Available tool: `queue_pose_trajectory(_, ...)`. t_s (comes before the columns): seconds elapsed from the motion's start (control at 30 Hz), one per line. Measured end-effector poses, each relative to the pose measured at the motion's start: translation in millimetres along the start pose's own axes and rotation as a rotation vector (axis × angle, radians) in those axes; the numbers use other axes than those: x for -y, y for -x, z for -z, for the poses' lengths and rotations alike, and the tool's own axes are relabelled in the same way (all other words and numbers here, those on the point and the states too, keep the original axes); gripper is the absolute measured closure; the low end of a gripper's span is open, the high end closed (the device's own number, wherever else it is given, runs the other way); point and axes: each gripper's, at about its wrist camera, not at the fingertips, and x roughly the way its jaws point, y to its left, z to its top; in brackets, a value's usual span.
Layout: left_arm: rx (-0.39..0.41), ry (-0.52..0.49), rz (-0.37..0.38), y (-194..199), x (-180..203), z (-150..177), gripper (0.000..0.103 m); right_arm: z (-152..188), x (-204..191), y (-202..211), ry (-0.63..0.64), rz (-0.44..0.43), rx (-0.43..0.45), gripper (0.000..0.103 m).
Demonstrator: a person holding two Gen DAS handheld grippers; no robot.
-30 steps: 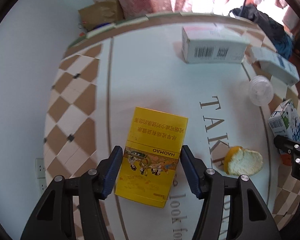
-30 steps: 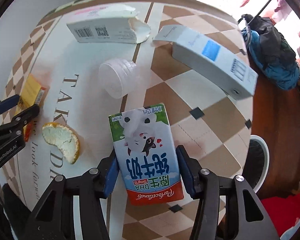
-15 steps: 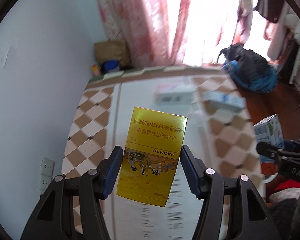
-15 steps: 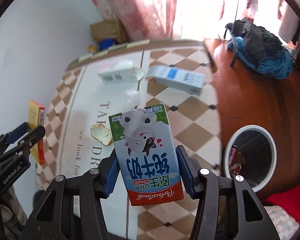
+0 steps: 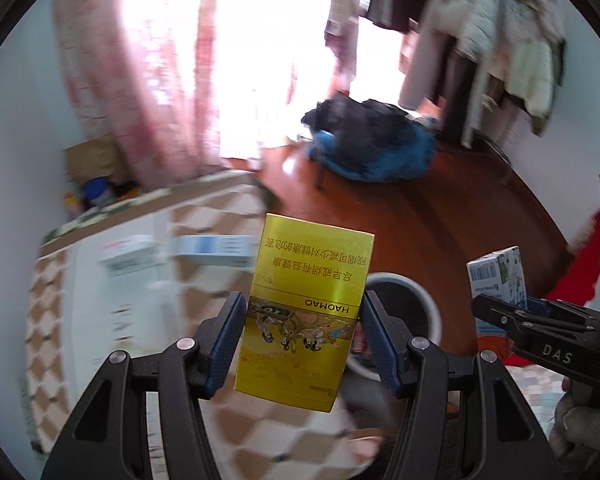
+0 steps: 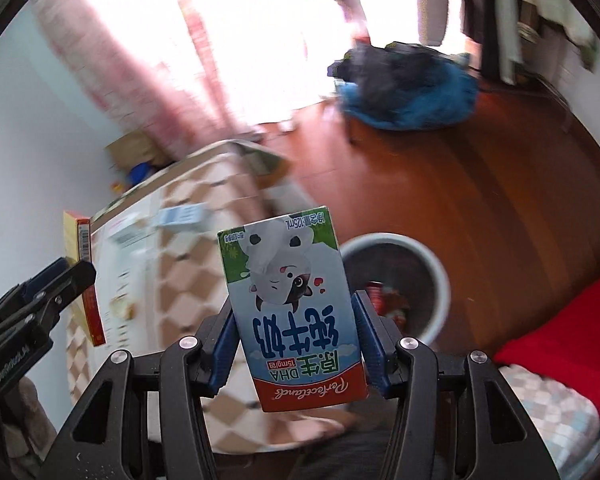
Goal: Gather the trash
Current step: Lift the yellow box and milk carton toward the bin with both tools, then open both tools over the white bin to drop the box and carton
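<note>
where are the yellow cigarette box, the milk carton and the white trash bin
yellow cardboard cigarette box [image 5: 306,312], left wrist view, middle of its printed front
cow-print milk carton [image 6: 292,312], right wrist view, centre of its front face
round white trash bin [image 6: 440,270], right wrist view, right rim

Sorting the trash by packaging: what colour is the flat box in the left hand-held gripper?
Shiny yellow-gold flat cardboard box, clearest in the left wrist view.

Both grippers are off the table now, swung out over the wooden floor. The yellow box [image 5: 306,316] and the milk carton [image 6: 294,320] hang in the air beside the white bin [image 6: 428,256], which now shows in both views.
</note>
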Motion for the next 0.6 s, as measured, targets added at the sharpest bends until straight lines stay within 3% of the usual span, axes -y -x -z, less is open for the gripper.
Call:
queue_pose_trajectory(0.27, -0.18, -0.035, 0.119, -99.4, 92.9, -8.7, 0.047, -2.2, 119.3, -55.0, -0.184, 0.056, -0.106, 0.047)
queue_pose_trajectory(0.37, -0.273, -0.01, 0.16, -138.8, 105.0, -6.0, 0.047, 1.0, 146.6, -86.9, -0.231, 0.049, -0.165, 0.047)
queue_pose_trajectory(0.6, -0.429, 0.038, 0.158, -210.3, 114.8, 3.4, 0.047, 5.6, 182.7, -155.2, -0.279, 0.037, -0.265, 0.047)
